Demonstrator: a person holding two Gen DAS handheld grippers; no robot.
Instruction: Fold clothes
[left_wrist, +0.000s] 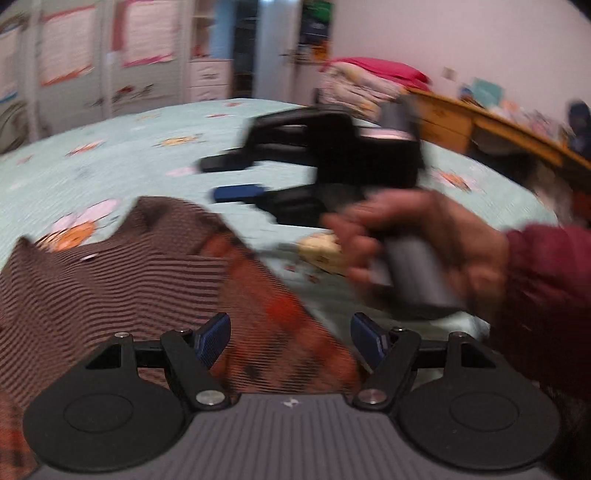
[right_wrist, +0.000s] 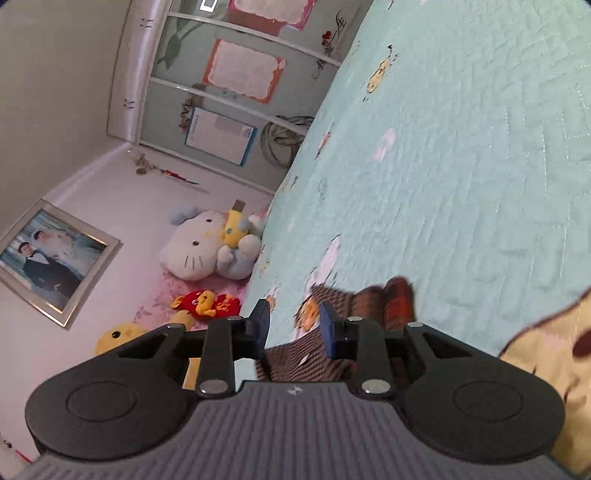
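Observation:
A brown striped garment (left_wrist: 110, 288) with a red-orange checked part lies spread on the light green bedspread (left_wrist: 147, 147). My left gripper (left_wrist: 290, 334) hovers over its near edge, open, blue pads wide apart with nothing pinched. In the same blurred view a hand (left_wrist: 424, 240) holds my right gripper (left_wrist: 229, 179) above the bed, just right of the garment, fingers pointing left with a gap between them. The right wrist view is rolled; there my right gripper (right_wrist: 294, 326) is open, and the garment (right_wrist: 314, 358) lies beyond and below the pads, not pressed by them.
A cream patterned cloth (right_wrist: 546, 350) lies on the bed to the right of the garment. Plush toys (right_wrist: 207, 247) and a framed photo (right_wrist: 48, 258) are at the bed's far side. Stacked bedding (left_wrist: 369, 81), a wooden desk (left_wrist: 480, 125) and a wardrobe (left_wrist: 74, 66) line the walls.

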